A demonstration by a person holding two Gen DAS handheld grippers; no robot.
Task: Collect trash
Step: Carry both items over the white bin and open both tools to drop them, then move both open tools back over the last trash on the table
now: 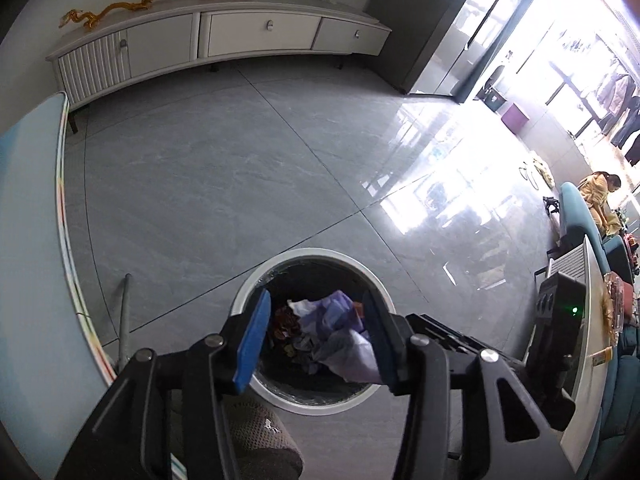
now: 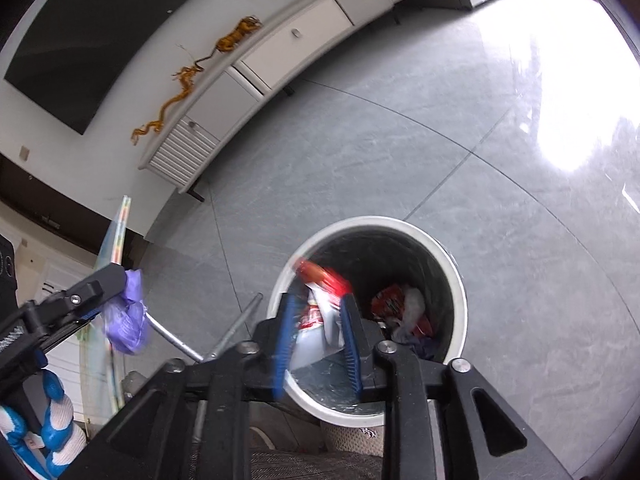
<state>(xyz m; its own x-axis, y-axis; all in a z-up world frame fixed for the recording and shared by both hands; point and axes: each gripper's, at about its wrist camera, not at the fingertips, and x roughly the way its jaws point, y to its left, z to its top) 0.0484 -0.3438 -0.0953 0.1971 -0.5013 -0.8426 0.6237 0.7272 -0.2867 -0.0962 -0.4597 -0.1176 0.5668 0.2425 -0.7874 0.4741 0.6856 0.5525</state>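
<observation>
A round bin with a white rim (image 1: 316, 254) (image 2: 461, 300) stands on the grey floor, with red, white and purple wrappers inside. My left gripper (image 1: 316, 332) hangs over its mouth. A crumpled purple bag (image 1: 340, 320) (image 2: 126, 316) lies between the blue pads; it touches the right one and stands clear of the left one. My right gripper (image 2: 318, 320) hovers over the near rim. A red and white packet (image 2: 320, 308), blurred, sits loose in the gap between its pads. In the right wrist view the left gripper (image 2: 114, 286) reaches in from the left, held by a gloved hand (image 2: 52, 420).
A long white cabinet (image 1: 240, 36) (image 2: 296, 44) runs along the far wall. A light blue table edge (image 1: 32, 240) is at the left, with a metal pole (image 1: 124, 320) (image 2: 236, 328) beside the bin. A white table (image 1: 588, 340) and a seated person (image 1: 600, 200) are at the right.
</observation>
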